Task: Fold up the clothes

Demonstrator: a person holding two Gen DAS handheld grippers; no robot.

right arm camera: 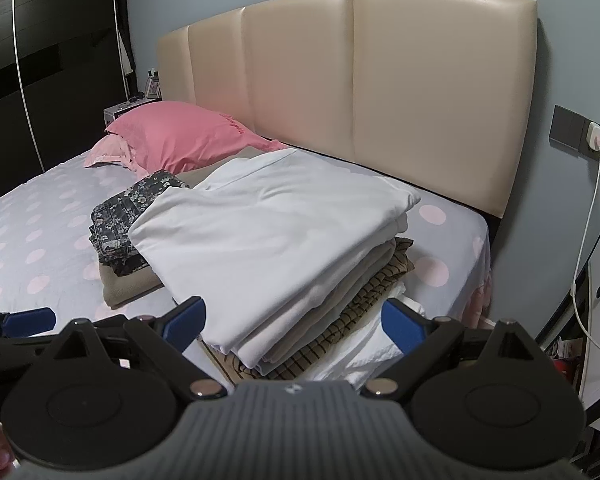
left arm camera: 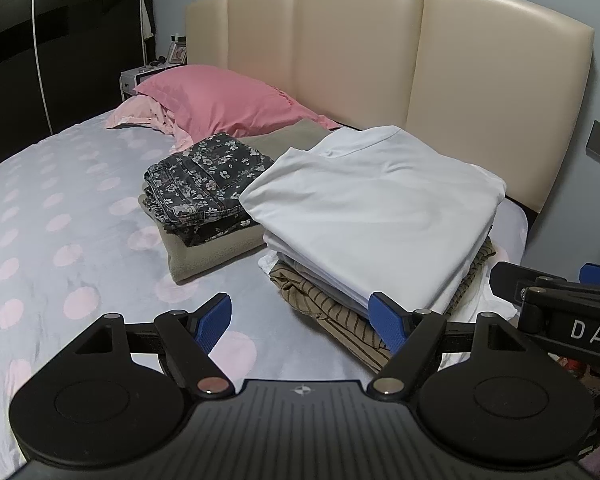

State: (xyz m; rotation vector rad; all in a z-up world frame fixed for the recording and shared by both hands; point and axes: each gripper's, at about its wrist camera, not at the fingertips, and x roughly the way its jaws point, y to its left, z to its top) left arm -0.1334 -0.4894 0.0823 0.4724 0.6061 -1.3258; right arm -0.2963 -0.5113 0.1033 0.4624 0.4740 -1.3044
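Since folded pile [left arm camera: 380,216] sits finished at bed [left arm camera: 60,220] corner near headboard [left arm camera: 380,60], left claw [left arm camera: 304,322] and right claw [right arm camera: 296,326] hover short of it, both spread wide, gripping nothing; floral garment [left arm camera: 208,184] stacked just beside, likely sorted separately.

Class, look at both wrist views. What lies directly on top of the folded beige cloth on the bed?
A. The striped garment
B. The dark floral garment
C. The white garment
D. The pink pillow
B: the dark floral garment sits folded on the beige cloth, beside the stack topped by white.
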